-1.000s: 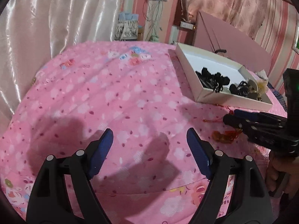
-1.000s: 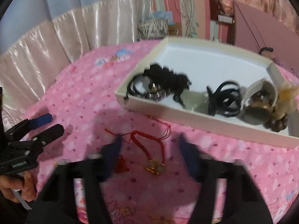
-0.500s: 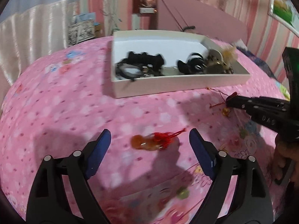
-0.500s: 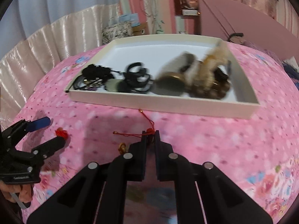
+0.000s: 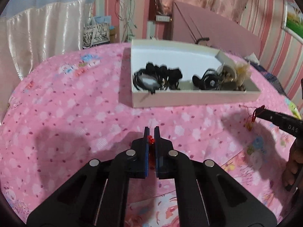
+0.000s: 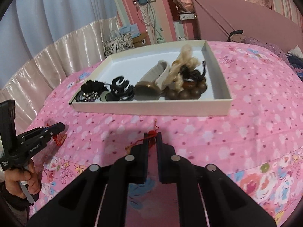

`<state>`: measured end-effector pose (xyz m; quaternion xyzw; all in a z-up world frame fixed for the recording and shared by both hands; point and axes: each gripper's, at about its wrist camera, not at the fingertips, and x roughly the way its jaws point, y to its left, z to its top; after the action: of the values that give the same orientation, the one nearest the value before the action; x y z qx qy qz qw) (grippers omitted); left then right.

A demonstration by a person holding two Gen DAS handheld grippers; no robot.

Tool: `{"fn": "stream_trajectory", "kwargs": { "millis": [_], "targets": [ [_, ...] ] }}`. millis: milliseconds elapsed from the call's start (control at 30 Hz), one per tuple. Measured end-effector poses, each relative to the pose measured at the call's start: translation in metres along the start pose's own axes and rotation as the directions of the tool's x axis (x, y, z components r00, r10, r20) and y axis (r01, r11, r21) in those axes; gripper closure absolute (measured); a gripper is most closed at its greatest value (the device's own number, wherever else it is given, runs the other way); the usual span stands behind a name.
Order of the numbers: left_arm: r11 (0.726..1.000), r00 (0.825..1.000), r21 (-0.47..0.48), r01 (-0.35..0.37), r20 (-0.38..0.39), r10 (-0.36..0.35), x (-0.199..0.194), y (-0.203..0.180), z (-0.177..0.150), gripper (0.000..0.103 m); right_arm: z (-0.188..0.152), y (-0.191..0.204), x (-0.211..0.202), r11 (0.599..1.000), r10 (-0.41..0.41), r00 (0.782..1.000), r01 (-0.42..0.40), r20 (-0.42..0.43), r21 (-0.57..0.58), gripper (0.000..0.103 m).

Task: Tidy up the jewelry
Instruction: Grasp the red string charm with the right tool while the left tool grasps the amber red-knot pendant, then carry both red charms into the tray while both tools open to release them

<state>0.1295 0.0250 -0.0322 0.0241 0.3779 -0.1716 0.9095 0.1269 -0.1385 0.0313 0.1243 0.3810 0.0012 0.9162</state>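
Observation:
My left gripper (image 5: 151,130) is shut on a red knotted charm (image 5: 151,139) just above the pink bedspread. In the right wrist view that left gripper (image 6: 61,127) shows at the left, with its red charm (image 6: 59,140) dangling below the tips. My right gripper (image 6: 152,135) is shut on a red cord pendant (image 6: 151,133), whose thin cord trails toward the box. In the left wrist view, the right gripper (image 5: 263,114) holds the red cord (image 5: 253,115) with a small gold piece (image 5: 249,127) hanging. A white open box (image 6: 151,109) lies just beyond both grippers.
The white box (image 5: 189,99) holds black hair ties (image 6: 92,91), a black coiled band (image 6: 121,89), a pale bangle (image 6: 153,77), a cream tassel (image 6: 185,60) and brown wooden beads (image 6: 185,93). A hand (image 6: 20,181) grips the left handle. A satin curtain (image 6: 62,54) borders the bed.
My left gripper closed on the red charm that lay between its open jaws. My right gripper closed on the red cord pendant and carried it rightward along the box front.

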Motion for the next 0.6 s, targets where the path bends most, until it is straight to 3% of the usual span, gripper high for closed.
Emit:
{"fn": "stream_trajectory", "kwargs": {
  "millis": [300, 600],
  "targets": [
    [0.999, 0.994, 0.001, 0.037, 0.101, -0.037, -0.043, -0.005, 0.048, 0.101, 0.041, -0.013, -0.032, 0.999, 0.037, 0.996, -0.035, 0.084, -0.02, 0.096],
    [0.996, 0.986, -0.018, 0.09, 0.142, -0.086, -0.023, -0.024, 0.108, 0.101, 0.092, -0.032, -0.021, 0.995, 0.102, 0.986, -0.103, 0.133, -0.002, 0.096]
  ]
}}
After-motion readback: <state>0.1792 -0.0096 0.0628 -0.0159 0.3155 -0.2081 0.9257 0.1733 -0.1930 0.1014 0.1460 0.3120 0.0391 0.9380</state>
